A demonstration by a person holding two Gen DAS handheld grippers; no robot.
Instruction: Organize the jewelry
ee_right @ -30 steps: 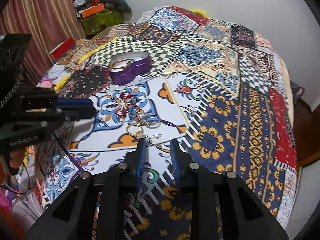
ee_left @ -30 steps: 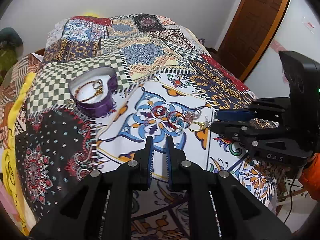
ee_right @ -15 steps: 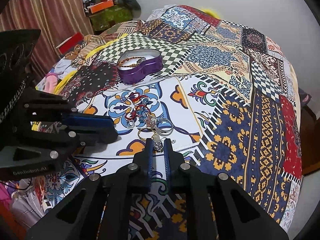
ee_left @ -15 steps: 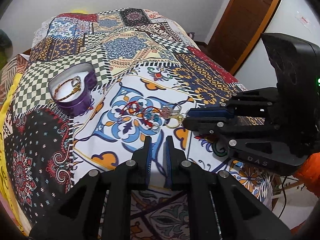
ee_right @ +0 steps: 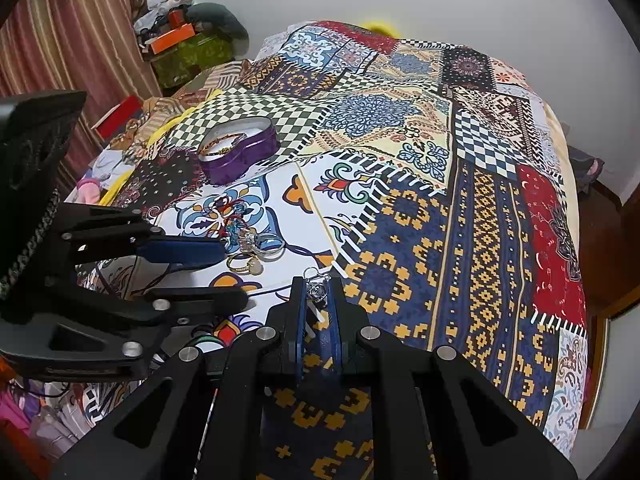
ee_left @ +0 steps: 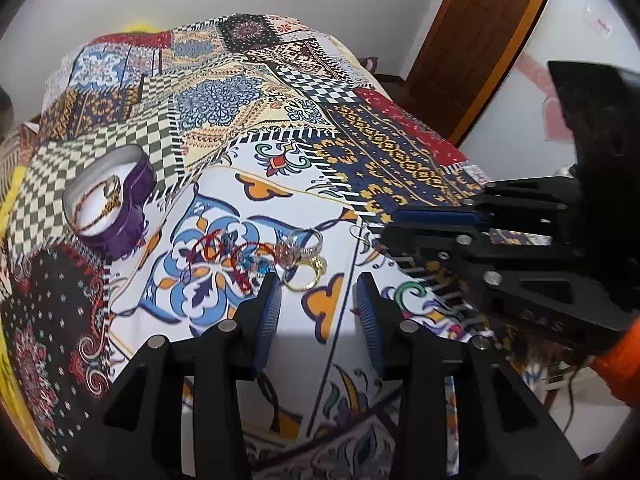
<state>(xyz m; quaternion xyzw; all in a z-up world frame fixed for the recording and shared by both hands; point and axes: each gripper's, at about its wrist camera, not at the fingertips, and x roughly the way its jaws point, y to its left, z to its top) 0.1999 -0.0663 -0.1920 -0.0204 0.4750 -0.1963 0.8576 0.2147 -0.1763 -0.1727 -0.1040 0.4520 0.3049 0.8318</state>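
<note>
Patchwork bedspread (ee_left: 224, 100) covers pretty much the whole bed, all checkers and floral tiles, with a brown door (ee_left: 480, 40) off in the corner and striped curtains (ee_right: 60, 40) on the other side. Purple heart-shaped tin (ee_left: 108, 204) sits open on the checkered patch with a gold chain (ee_left: 100, 200) inside. On the white tile print there's a little heap: a red cord bracelet (ee_left: 224, 252) tangled with blue beads, a silver ring (ee_left: 304, 240) and a gold ring (ee_left: 306, 276) touching each other. Left gripper (ee_left: 316, 292) hangs just in front of that heap, jaws spread wide, nothing in them. Right gripper (ee_right: 317, 292) is clamped on a small silver earring (ee_right: 316, 286), held up just beside the heap, near the blue-and-yellow patch.
</note>
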